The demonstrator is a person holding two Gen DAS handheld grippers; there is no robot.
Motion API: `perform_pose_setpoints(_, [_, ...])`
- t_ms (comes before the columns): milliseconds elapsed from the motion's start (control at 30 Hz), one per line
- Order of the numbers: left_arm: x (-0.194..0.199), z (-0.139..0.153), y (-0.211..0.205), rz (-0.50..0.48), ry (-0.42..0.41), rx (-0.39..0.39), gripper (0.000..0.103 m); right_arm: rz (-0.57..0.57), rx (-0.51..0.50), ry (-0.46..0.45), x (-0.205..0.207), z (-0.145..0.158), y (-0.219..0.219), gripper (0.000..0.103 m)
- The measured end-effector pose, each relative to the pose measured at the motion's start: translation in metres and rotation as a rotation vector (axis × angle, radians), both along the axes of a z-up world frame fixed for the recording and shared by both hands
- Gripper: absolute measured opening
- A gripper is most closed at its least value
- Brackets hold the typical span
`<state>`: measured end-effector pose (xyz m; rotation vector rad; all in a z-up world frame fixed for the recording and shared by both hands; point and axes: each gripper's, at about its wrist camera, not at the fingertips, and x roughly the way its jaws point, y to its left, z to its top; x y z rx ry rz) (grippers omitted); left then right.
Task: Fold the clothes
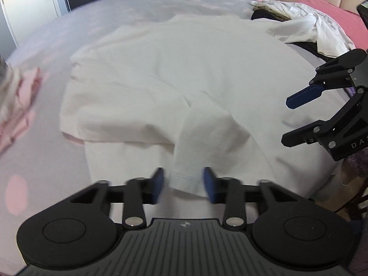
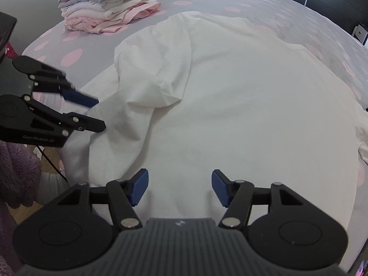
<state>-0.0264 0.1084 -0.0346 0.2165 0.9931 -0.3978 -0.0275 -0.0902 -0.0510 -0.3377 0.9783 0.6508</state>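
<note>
White shirt (image 2: 241, 105) is lying spread across the bed (image 2: 264, 7), its left sleeve (image 1: 195, 145) folded inward over the body. Left gripper (image 1: 183, 182) is sitting at that sleeve's hem, jaws parted with the cuff between them, not yet pinching, probably lining up a grab. Right gripper (image 2: 179, 187) is hovering spread wide over the near hem, holding nothing. Folded stack (image 2: 105, 7) is sitting far left; unfolded pile (image 1: 306, 30) far right. Nothing is blocking the fold.
</note>
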Motion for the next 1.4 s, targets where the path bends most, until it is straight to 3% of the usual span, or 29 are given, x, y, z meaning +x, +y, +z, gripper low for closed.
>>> perform_pose_setpoints(67, [0.000,0.001,0.002,-0.006,0.007,-0.028,0.007,-0.011,0.000,0.001,0.000,0.000,-0.003,0.064])
perform_pose_setpoints(133, [-0.005,0.008,-0.001,-0.031,-0.024,-0.049,0.003,-0.019,-0.003,0.002,0.000,-0.001,-0.006,0.064])
perform_pose_setpoints(300, [-0.018,0.030,-0.024,-0.134,-0.072,-0.134,0.002,-0.042,-0.015,0.001,0.001,-0.002,-0.014,0.065])
perform_pose_setpoints(533, [-0.021,0.036,-0.071,-0.279,-0.092,-0.158,0.002,-0.105,-0.029,-0.002,0.003,-0.003,-0.033,0.065])
perform_pose_setpoints(633, [-0.020,0.029,-0.087,-0.324,-0.074,-0.141,0.006,-0.131,-0.028,0.000,0.003,-0.004,-0.040,0.065])
perform_pose_setpoints(733, [-0.023,0.025,-0.096,-0.376,-0.051,-0.140,0.022,-0.153,-0.021,-0.005,0.004,-0.003,-0.046,0.065])
perform_pose_setpoints(800, [-0.026,0.024,-0.098,-0.398,-0.044,-0.145,0.026,-0.172,0.003,-0.011,0.005,0.000,-0.050,0.064])
perform_pose_setpoints(933, [-0.030,0.025,-0.092,-0.381,-0.043,-0.139,0.035,-0.214,0.115,-0.003,0.009,0.011,-0.058,0.061])
perform_pose_setpoints(1000, [-0.033,0.026,-0.086,-0.360,-0.041,-0.138,0.036,-0.236,0.182,0.004,0.011,0.017,-0.061,0.052])
perform_pose_setpoints(1133, [-0.037,0.030,-0.073,-0.301,-0.052,-0.132,0.040,-0.243,0.295,0.023,0.013,0.030,-0.058,0.051])
perform_pose_setpoints(1267, [-0.038,0.024,-0.068,-0.240,-0.041,-0.080,0.042,-0.190,0.330,0.064,0.009,0.033,-0.043,0.051])
perform_pose_setpoints(1400, [-0.037,0.012,-0.073,-0.244,-0.029,-0.045,0.041,-0.146,0.309,0.085,0.004,0.030,-0.034,0.051])
